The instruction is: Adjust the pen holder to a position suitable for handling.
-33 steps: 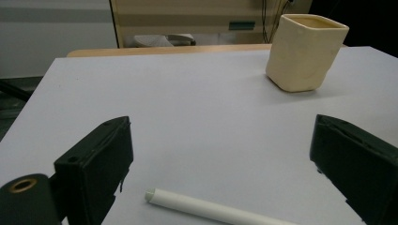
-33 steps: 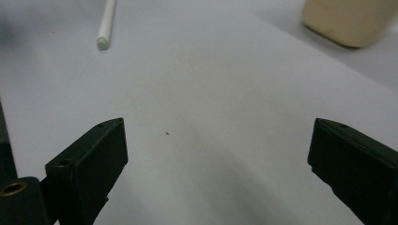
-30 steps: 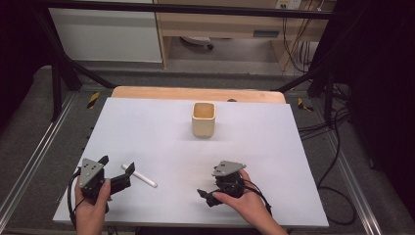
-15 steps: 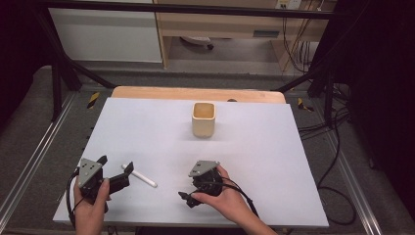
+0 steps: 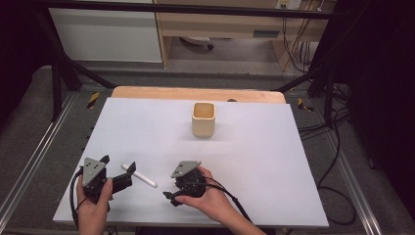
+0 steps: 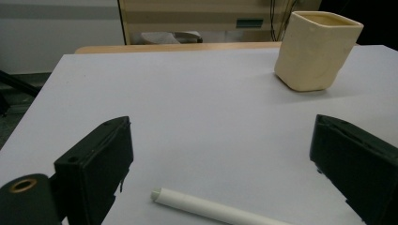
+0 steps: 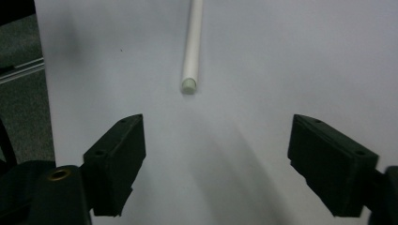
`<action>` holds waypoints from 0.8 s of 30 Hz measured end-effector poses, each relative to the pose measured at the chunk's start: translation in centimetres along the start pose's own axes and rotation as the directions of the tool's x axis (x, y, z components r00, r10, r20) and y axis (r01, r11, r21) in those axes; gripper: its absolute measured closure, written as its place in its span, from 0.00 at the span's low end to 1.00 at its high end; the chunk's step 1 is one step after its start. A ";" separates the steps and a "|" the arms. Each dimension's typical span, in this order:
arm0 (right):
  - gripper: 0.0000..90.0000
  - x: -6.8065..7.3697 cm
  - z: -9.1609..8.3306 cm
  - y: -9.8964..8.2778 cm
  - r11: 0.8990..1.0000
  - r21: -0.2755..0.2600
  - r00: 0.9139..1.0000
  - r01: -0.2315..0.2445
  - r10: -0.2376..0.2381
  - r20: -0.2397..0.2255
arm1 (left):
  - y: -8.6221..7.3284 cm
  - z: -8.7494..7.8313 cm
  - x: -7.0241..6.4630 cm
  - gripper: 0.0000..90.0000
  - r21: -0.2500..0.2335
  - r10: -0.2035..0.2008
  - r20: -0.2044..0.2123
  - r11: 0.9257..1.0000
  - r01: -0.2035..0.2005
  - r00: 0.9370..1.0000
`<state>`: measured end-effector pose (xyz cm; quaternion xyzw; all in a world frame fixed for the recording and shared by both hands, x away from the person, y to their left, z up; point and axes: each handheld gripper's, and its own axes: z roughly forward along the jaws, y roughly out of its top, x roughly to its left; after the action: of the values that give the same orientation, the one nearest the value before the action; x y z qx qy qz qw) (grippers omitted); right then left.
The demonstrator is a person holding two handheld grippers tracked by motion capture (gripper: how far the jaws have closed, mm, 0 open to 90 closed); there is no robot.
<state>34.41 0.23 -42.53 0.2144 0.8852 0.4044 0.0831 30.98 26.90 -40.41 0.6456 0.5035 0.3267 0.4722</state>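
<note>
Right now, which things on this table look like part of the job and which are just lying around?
Likely in the job:
white stick, lying flat between both open grippers: left gripper, right gripper
cream cup, upright, farther back

Just about:
yellow-black clamps beside the table
cables on the floor

Stick: a thin white cylindrical stick (image 5: 140, 175) with flat, faintly greenish ends, lying flat on the pale worktop (image 5: 254, 161).
Stick's place: between the left tongs (image 5: 118, 169) and the right tongs (image 5: 169, 198); one end just ahead of the left tongs' spread jaws, the other pointing at the right tongs, touching neither.
Cup: a cream square-sided cup (image 5: 203, 119) with rounded corners, upright, mouth open.
Cup's place: well beyond both tongs, far across the worktop.
</note>
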 end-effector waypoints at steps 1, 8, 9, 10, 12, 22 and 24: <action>0.30 0.1 0.1 0.2 1.000 -0.006 1.000 0.005 -0.005 -0.004 | 0.0 0.0 0.1 0.08 0.000 -0.002 -0.004 1.000 0.002 1.000; 0.47 0.7 1.2 1.2 0.999 -0.039 1.000 0.005 -0.006 -0.029 | 0.0 0.0 0.3 0.08 -0.001 -0.009 -0.029 1.000 0.009 1.000; 0.50 0.8 1.5 1.3 0.999 -0.042 0.999 0.010 -0.011 -0.033 | 0.0 0.0 0.2 0.08 -0.001 -0.007 -0.028 1.000 0.007 1.000; 0.52 0.9 1.8 1.5 0.999 -0.044 0.999 0.012 -0.014 -0.036 | 0.0 0.0 0.2 0.08 -0.001 -0.006 -0.028 1.000 0.006 1.000; 0.57 1.0 2.6 1.6 0.999 -0.040 0.999 0.004 -0.006 -0.038 | 0.0 0.0 0.3 0.08 -0.001 -0.008 -0.027 1.000 0.008 1.000; 0.66 1.2 5.6 2.0 0.999 -0.046 0.998 -0.020 0.018 -0.052 | 0.0 -0.1 0.6 0.08 -0.011 -0.028 -0.037 1.000 0.028 0.999; 0.68 1.2 6.6 2.2 0.999 -0.040 0.998 -0.023 0.021 -0.051 | 0.0 -0.1 0.7 0.08 -0.011 -0.030 -0.036 0.999 0.030 0.999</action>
<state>36.11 6.48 -45.19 0.2120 0.8763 0.4283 0.0606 31.08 27.57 -40.37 0.6294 0.5200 0.3339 0.4712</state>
